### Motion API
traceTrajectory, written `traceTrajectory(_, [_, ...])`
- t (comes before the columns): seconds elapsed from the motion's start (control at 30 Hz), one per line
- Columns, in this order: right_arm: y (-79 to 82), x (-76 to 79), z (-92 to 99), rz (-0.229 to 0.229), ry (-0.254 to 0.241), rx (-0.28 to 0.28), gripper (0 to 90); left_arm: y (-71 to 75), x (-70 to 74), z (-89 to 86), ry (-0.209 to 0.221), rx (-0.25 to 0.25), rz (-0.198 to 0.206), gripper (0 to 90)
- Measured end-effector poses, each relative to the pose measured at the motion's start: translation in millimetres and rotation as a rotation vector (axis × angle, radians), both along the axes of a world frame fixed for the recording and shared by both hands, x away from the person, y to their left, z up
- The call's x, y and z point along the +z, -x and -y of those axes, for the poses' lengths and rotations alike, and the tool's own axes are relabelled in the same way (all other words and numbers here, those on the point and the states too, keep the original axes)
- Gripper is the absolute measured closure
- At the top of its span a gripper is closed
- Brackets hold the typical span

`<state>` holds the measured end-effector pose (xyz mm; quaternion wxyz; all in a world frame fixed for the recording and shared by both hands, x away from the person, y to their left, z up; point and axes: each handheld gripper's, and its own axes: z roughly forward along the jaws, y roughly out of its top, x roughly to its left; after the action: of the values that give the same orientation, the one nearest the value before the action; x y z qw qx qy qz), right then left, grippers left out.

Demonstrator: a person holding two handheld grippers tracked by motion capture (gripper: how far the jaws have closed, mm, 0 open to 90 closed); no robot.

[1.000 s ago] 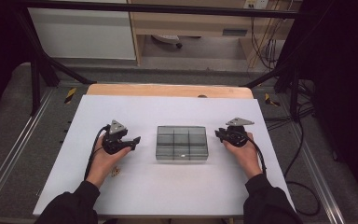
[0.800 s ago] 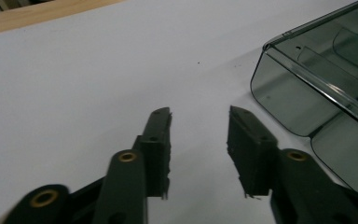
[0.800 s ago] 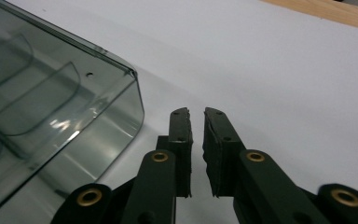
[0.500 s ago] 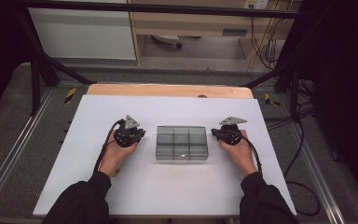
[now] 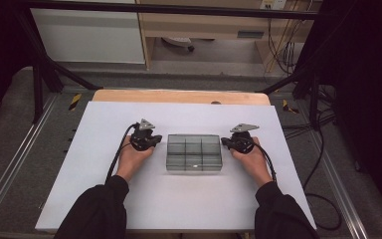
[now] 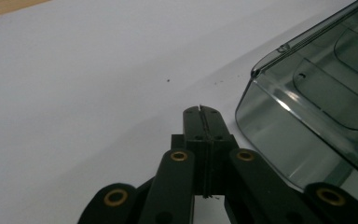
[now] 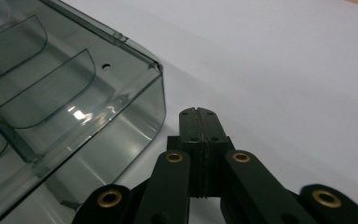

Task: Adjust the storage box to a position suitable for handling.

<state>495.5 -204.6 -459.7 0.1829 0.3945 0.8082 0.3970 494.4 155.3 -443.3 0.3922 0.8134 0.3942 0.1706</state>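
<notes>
Your left tongs (image 5: pixel 155 141) and right tongs (image 5: pixel 225 142) are clamped empty beside the clear organizer box (image 5: pixel 194 152) at the desk's (image 5: pixel 104 124) center; it's probably light, rigid, slippery plastic, so grip its rim.

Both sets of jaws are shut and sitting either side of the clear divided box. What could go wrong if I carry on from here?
The left gripper and right gripper are shut on nothing beside the clear box. Squeezed between closed tips, its smooth walls could slip or tip. Uneven pushing may slide or twist it across the white table.
</notes>
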Motion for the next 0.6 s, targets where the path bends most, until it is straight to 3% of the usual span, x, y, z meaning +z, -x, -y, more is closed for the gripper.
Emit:
traceTrajectory(0.07, [-0.9, -0.7, -3.5, -0.005, 0.01, 0.014, 90.0, -1.2, 0.3, 5.7, -0.006, -0.023, 0.003, 90.0])
traceTrajectory(0.13, [-2.1, -0.2, -4.5, -0.009, -0.013, 0.02, 90.0, -2.2, 0.0, 9.9, -0.005, -0.037, 0.005, 90.0])
traceTrajectory(0.6, [-8.7, 0.5, -8.9, -0.02, -0.023, 0.027, 90.0, -12.4, -7.1, 18.6, -0.013, -0.036, 0.006, 90.0])
